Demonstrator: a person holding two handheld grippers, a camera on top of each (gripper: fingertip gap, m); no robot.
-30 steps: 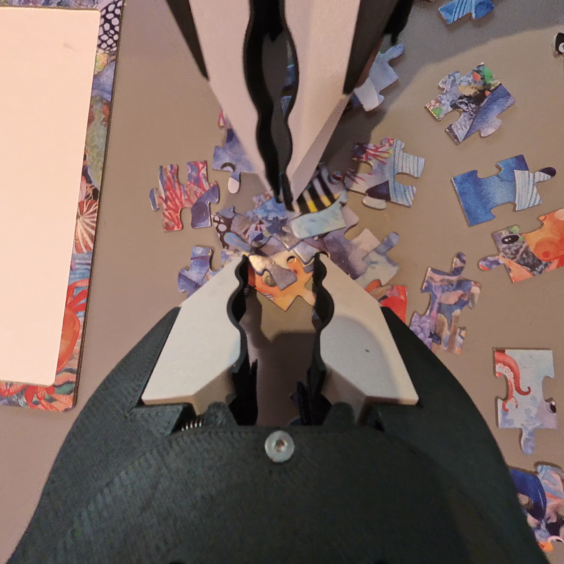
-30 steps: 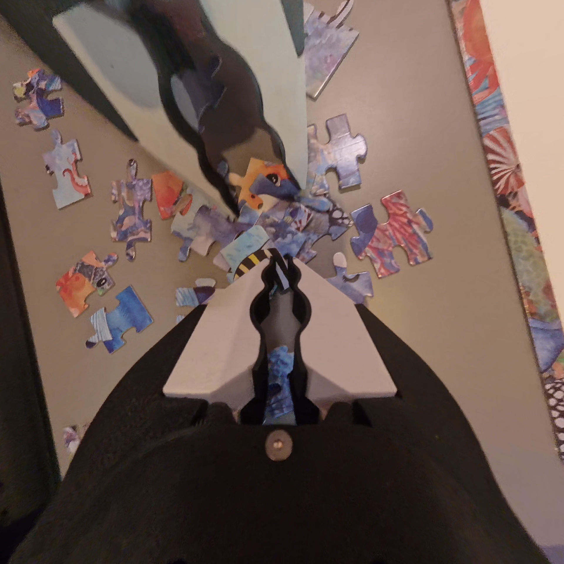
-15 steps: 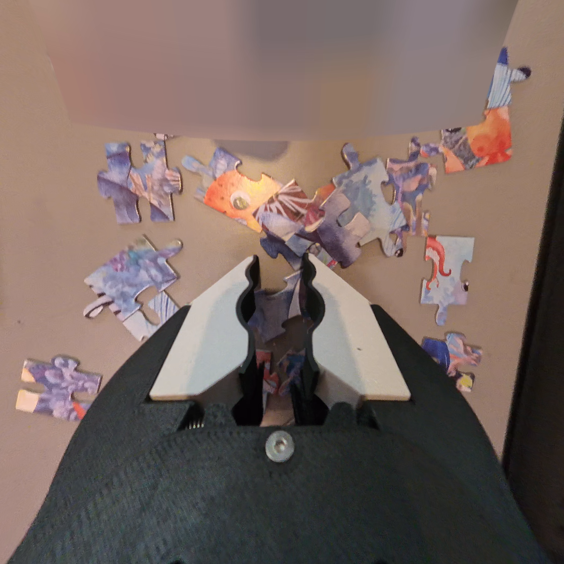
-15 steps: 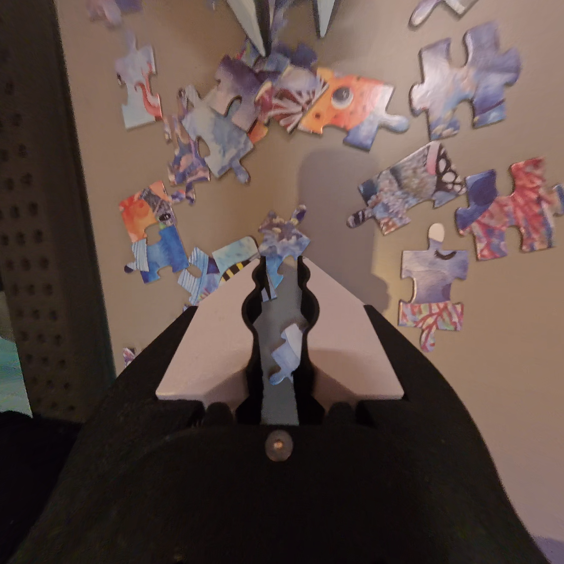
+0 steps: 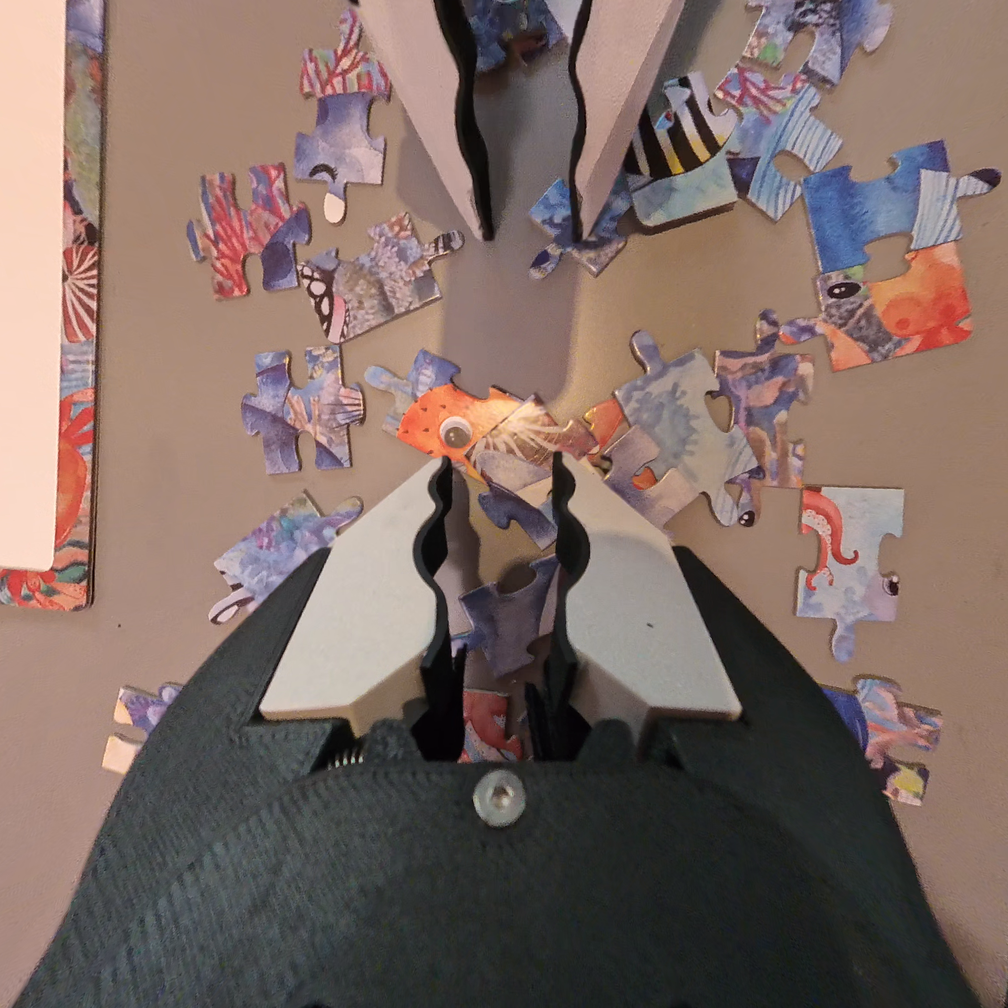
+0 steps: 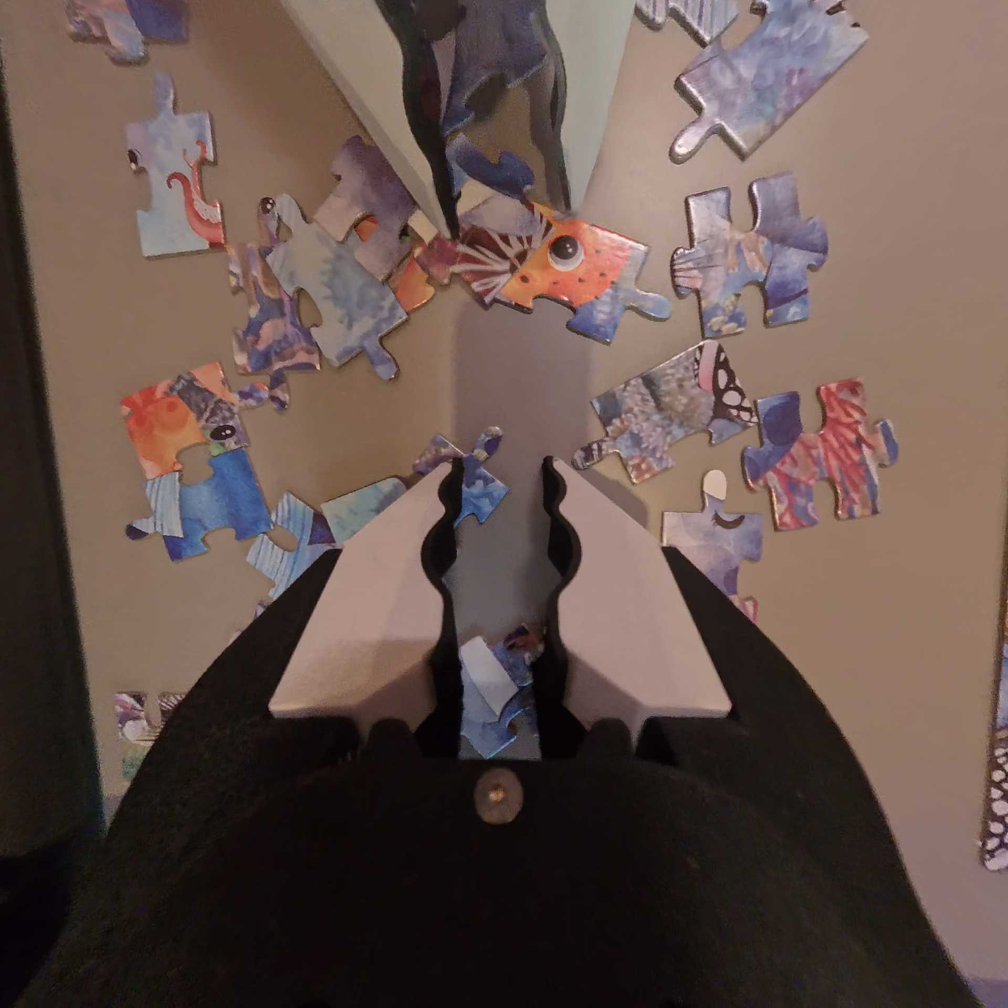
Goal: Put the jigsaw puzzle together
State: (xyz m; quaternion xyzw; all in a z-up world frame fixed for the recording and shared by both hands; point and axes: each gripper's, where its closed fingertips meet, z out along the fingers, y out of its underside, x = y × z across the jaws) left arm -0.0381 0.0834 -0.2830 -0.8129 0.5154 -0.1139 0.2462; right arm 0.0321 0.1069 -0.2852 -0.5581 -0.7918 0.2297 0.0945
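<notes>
Many loose jigsaw pieces lie picture-side up on the grey table. My left gripper is open over a small heap with an orange fish piece. A purple piece lies between its fingers; I cannot tell if they touch it. My right gripper is open and empty, facing the left one, with a small blue piece under one fingertip. It also shows in the left wrist view, beside a black-and-yellow striped piece. The puzzle frame, white inside with a colourful border, lies at the left.
An octopus piece and a joined blue and orange pair lie to the right. Red coral pieces lie near the frame. In the right wrist view a dark panel borders the table on the left and the frame's edge shows at the right. The gap from one gripper's tips to the other's is roughly 8 cm.
My right gripper was shut on the striped piece a second ago, then over the blue piece; it is now open and both lie on the table. The heap has spread out.
</notes>
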